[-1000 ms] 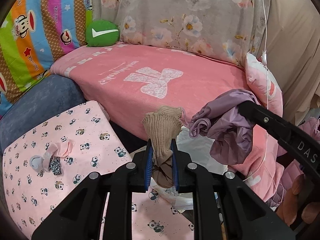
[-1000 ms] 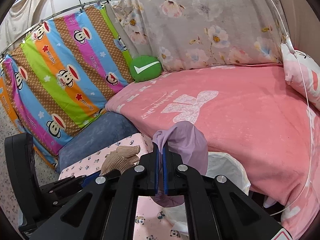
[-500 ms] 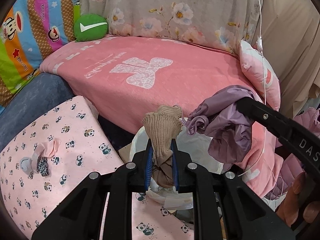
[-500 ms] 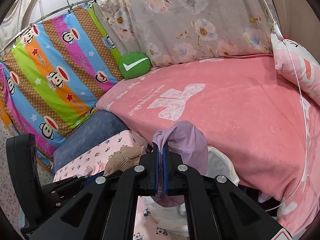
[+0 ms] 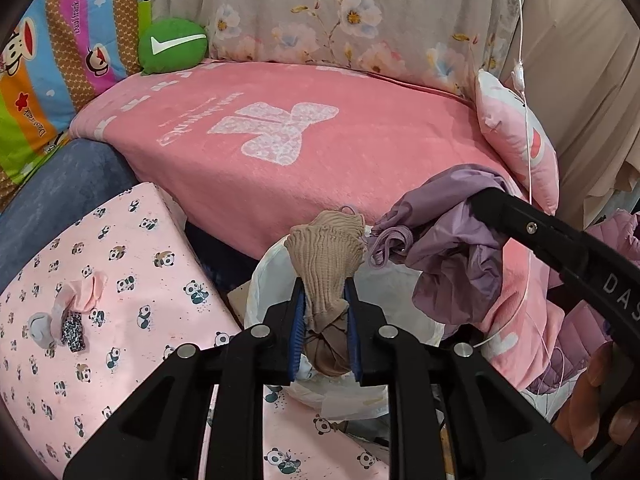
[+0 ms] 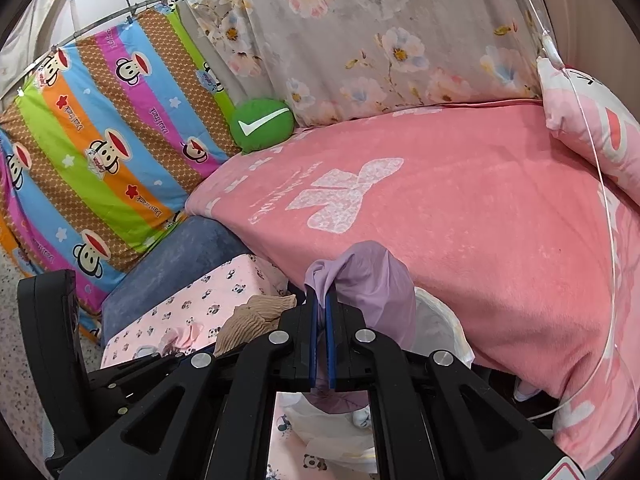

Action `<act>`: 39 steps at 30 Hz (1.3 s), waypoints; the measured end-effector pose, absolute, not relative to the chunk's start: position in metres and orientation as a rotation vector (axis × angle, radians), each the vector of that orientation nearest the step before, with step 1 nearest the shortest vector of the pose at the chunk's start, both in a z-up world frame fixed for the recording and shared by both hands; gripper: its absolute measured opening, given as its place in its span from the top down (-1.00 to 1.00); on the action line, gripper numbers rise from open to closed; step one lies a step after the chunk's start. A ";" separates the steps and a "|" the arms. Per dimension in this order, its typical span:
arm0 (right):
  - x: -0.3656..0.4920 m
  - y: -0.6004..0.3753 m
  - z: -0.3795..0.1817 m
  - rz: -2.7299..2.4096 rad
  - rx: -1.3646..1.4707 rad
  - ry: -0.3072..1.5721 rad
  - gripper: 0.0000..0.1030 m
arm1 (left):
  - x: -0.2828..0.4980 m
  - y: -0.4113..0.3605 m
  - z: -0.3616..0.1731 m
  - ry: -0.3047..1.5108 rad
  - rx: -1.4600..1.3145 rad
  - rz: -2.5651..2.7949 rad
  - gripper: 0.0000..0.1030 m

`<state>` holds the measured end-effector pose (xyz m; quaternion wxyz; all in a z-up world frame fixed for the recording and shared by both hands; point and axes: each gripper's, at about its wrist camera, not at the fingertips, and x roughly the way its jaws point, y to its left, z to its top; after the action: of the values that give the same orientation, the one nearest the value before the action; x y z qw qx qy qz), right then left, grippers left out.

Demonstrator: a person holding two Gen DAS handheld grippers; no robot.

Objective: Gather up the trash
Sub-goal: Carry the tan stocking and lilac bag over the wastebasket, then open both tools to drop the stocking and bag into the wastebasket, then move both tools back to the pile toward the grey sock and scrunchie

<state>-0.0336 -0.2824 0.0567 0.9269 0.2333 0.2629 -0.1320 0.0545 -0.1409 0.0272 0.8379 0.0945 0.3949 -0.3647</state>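
A ribbed tan sock stands up between the blue pads of my left gripper. Those jaws are opening, but the pads still touch the sock's sides. It hangs right over the mouth of a white plastic bag. To its right, my right gripper is shut on a crumpled purple cloth, which also hangs above the white bag. The purple cloth nearly touches the sock in the left wrist view. In the right wrist view the sock shows at lower left.
A pink panda-print box at left carries small cloth scraps. Behind the bag lies a bed with a pink blanket, a green cushion and a pink pillow. A thin white cable hangs at right.
Both grippers have sunk and edged closer to the white bag with their cloths. The left pads stand slightly wider around the sock.
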 end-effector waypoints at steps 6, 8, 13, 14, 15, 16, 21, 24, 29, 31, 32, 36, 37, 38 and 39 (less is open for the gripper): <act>-0.035 -0.281 0.058 -0.280 0.483 0.530 0.71 | 0.057 -0.138 0.029 0.817 0.194 -0.725 -0.19; -0.035 -0.281 0.058 -0.280 0.481 0.529 0.70 | 0.058 -0.136 0.029 0.819 0.192 -0.719 -0.19; -0.033 -0.279 0.060 -0.272 0.468 0.530 0.64 | 0.059 -0.131 0.029 0.819 0.186 -0.709 -0.19; -0.033 -0.279 0.061 -0.271 0.464 0.530 0.61 | 0.059 -0.130 0.029 0.818 0.186 -0.705 -0.19; -0.033 -0.278 0.061 -0.270 0.459 0.530 0.59 | 0.059 -0.129 0.029 0.818 0.185 -0.703 -0.19; -0.033 -0.276 0.061 -0.268 0.454 0.531 0.58 | 0.059 -0.128 0.029 0.818 0.183 -0.702 -0.19; -0.030 -0.269 0.062 -0.257 0.438 0.537 0.57 | 0.061 -0.120 0.029 0.820 0.169 -0.689 -0.19; -0.026 -0.264 0.063 -0.249 0.429 0.541 0.57 | 0.064 -0.113 0.028 0.822 0.158 -0.678 -0.19; -0.021 -0.254 0.063 -0.235 0.414 0.551 0.57 | 0.067 -0.100 0.026 0.829 0.135 -0.661 -0.19; -0.017 -0.248 0.062 -0.226 0.405 0.559 0.57 | 0.068 -0.093 0.024 0.832 0.125 -0.652 -0.19; -0.017 -0.245 0.062 -0.223 0.402 0.562 0.57 | 0.070 -0.089 0.023 0.834 0.119 -0.645 -0.19; -0.008 -0.230 0.059 -0.197 0.385 0.583 0.56 | 0.076 -0.072 0.019 0.842 0.099 -0.612 -0.19; -0.007 -0.228 0.058 -0.193 0.383 0.585 0.56 | 0.077 -0.067 0.018 0.844 0.094 -0.604 -0.19; -0.004 -0.224 0.058 -0.186 0.379 0.591 0.56 | 0.079 -0.061 0.017 0.847 0.087 -0.594 -0.19; -0.002 -0.220 0.057 -0.181 0.376 0.594 0.56 | 0.081 -0.056 0.016 0.848 0.081 -0.586 -0.19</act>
<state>-0.0015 -0.2204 0.0567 0.9348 0.1837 0.2907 -0.0884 0.0811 -0.0560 0.0158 0.8693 0.0387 0.4054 -0.2800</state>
